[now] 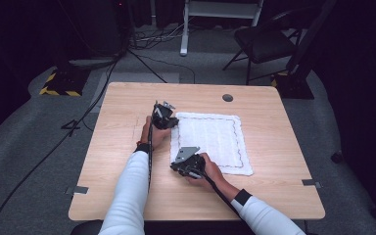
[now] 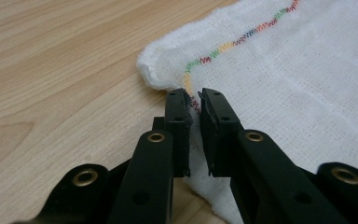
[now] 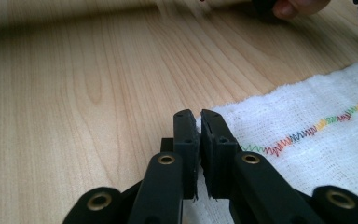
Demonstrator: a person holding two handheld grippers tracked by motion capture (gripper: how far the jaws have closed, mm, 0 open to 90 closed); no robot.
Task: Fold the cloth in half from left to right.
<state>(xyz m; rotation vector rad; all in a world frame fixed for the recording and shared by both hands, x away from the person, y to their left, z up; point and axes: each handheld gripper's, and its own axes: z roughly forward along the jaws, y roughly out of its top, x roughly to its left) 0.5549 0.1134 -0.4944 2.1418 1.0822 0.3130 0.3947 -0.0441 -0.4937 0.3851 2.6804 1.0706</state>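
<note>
Wooden tabletop (image 1: 127, 196), white cloth (image 1: 215, 142) lying flat at its middle. Left hand-held gripper (image 2: 195, 100) pinches the cloth's far-left corner edge; right hand-held gripper (image 3: 198, 122) is clamped on the near-left edge, jaws pressed onto fabric.

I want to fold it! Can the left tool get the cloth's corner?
Probably yes. The left tool already has the white cloth edge between its nearly closed jaws beside that corner, with nothing in the way.

White cloth (image 1: 210, 142) lies flat on wooden table (image 1: 127, 191), L gripper (image 1: 162, 117) at its far-left corner, R gripper (image 1: 188, 164) at near-left corner; chair (image 1: 264, 44) behind.
</note>
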